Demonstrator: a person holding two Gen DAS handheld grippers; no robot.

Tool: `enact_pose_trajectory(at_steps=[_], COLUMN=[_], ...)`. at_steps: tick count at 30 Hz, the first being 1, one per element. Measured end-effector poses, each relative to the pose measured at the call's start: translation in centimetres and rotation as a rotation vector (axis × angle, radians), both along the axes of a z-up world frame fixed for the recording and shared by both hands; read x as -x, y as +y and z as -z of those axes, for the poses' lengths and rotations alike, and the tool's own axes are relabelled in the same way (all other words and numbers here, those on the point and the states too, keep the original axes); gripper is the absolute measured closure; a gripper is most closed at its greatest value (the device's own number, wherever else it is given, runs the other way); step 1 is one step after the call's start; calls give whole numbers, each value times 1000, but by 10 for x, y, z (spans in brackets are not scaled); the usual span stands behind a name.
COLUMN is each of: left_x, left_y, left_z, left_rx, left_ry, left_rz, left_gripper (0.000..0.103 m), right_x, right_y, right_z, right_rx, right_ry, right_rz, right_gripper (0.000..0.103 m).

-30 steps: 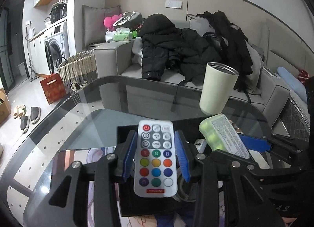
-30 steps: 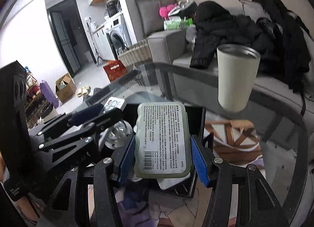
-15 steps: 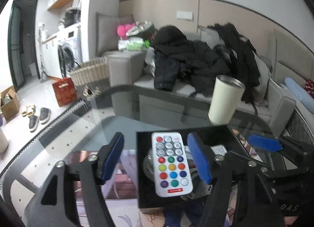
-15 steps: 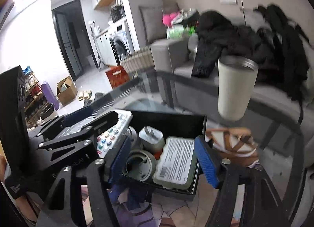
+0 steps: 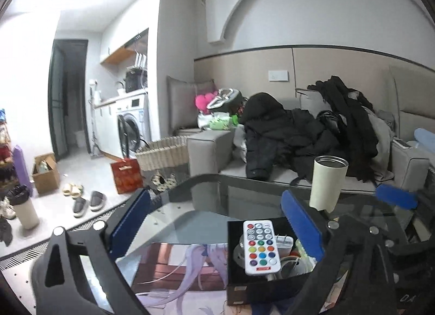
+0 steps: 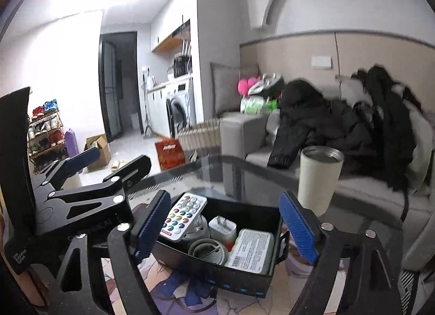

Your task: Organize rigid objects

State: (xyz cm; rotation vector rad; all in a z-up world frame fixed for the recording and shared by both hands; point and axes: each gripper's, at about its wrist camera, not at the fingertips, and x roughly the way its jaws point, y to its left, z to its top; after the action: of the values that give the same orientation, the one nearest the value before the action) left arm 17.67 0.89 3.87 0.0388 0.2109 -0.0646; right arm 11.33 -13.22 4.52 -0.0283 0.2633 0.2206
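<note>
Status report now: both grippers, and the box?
Left gripper open, empty. Right gripper open, empty. Remote and green case in box. Cup stands behind.

The right gripper (image 6: 227,229) is wide open above a black box (image 6: 244,278). A remote (image 6: 183,215) and a green case (image 6: 251,249) lie inside.

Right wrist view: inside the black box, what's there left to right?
Remote → charger plug → green case. The tape roll sits in front, between remote and case, so I've left it out of the order. All lie in the box.
</note>
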Motion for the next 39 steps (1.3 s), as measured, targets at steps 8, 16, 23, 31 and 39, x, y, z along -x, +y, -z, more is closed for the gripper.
enact_pose_trajectory(at_steps=[8,16,23,31,39], left_x=[47,62,68,69,67], left_y=[6,19,16,10,10], left_z=[10,20,32,37,38], left_rx=[-10,36,25,26,31], left_ry=[-52,31,81,106,117], left_rz=[-67,-74,-56,-42,-45], left_gripper=[0,0,0,0,0], right_x=[44,67,77,82,83], right_y=[-4,-17,-17,-7,-7], right_z=[6,16,33,38,37], right_rx=[38,3,14,37,24], right_ry=[-96,-65,-57,-42,-38], right_rz=[40,88,97,65,66], right_gripper=[4,1,1,1,1])
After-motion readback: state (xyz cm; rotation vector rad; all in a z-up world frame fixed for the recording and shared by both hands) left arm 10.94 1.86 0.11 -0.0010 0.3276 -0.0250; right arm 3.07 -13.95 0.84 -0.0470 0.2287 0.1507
